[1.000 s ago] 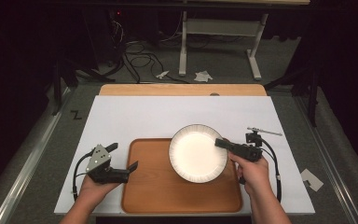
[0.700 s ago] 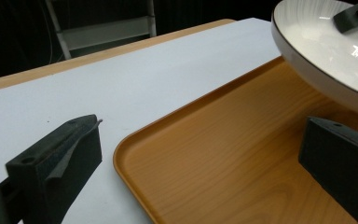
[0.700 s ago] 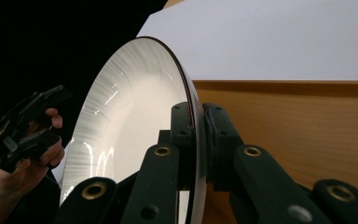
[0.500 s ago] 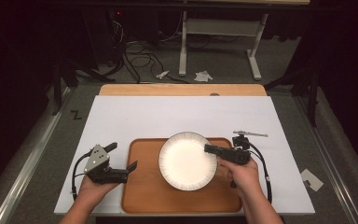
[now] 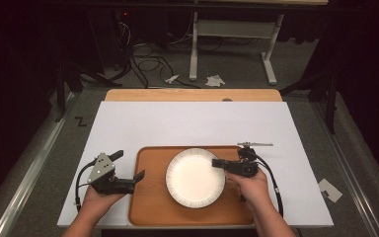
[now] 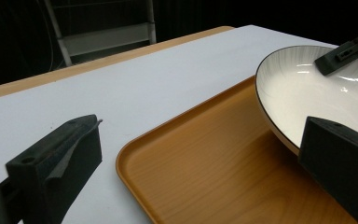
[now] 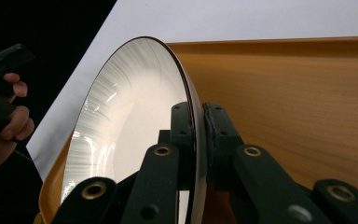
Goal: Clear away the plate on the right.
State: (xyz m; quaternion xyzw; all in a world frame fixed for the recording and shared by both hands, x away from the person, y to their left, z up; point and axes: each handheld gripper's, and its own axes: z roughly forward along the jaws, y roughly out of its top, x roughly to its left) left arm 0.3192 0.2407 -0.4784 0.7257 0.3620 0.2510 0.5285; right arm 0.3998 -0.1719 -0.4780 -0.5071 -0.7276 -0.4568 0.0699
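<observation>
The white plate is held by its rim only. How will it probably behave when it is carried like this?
The plate looks glossy, so it may slip between the right gripper jaws clamped on its rim. It seems rigid and probably ceramic, likely to break if dropped. Held at one edge over the tray, it may sag or tilt.

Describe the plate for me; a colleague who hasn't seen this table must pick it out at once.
On the white-covered table lies an orange-brown wooden tray at the near edge. Over it is the plate, round, glossy white with a thin dark rim and fine radial lines. The right claw grips its rim.
</observation>
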